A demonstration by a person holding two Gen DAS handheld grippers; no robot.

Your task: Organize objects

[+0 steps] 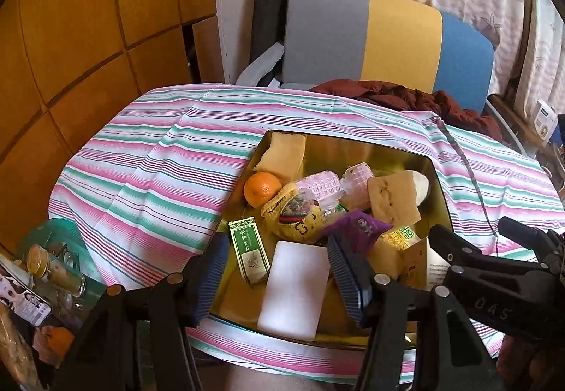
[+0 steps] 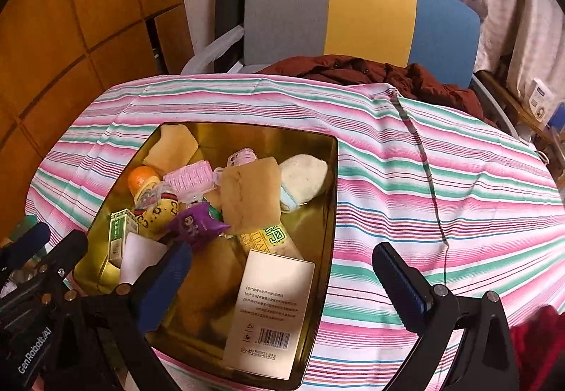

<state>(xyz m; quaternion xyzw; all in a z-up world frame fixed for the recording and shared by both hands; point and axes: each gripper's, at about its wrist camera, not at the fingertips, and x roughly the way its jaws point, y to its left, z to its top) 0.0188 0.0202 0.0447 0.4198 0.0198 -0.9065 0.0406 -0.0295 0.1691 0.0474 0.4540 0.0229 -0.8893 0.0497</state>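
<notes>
2 tongs, the left tongs (image 1: 279, 271) and the right tongs (image 2: 282, 271), hung released above the gold tin (image 1: 438, 179), grasping nothing. The white foam block (image 1: 295, 292) looked light and soft; it was probably best pinched across its narrow sides.

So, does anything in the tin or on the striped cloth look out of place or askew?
The gold metal tin is a jumble: the round orange fruit lies among yellow sponges, pink plastic hair rollers and boxes. The white barcoded carton leans tilted on the tin's near rim. Nothing looks spilled or damaged.
</notes>
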